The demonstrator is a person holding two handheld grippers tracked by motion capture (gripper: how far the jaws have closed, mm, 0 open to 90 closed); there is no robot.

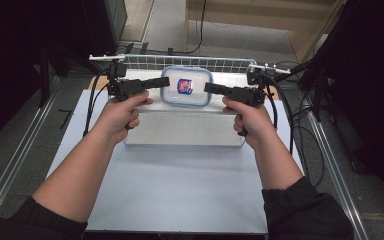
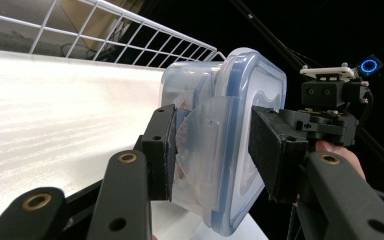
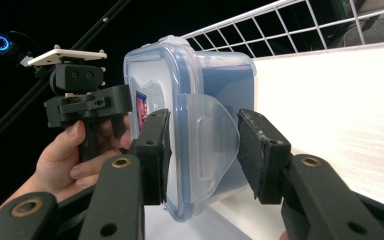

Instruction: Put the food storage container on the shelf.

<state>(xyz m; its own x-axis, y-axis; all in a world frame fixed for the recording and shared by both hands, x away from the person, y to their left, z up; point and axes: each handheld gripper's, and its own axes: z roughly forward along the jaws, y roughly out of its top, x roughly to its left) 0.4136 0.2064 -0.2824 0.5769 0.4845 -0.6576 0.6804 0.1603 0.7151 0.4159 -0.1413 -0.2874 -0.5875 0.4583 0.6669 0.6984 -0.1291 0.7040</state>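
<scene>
Nearest, the bare front of the table [image 1: 180, 190] is crossed by two forearms. Beyond them a raised white platform [image 1: 185, 131] is seen, and at its far edge, before a wire rack [image 1: 180, 62], a clear lidded container [image 1: 186, 86] is flanked by both tools. The left gripper [image 2: 207, 150] and the right gripper [image 3: 202, 155] are each spread wide around a side latch flap, apparently unclamped (contact cannot be judged). The plastic is judged light, stiff and slippery; the latches offer the best hold.

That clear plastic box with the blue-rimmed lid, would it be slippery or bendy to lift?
The box looks like rigid, smooth plastic, so probably stiff but slippery. Its side flap seems hinged and may flex. It appears nearly empty, so likely light.
</scene>
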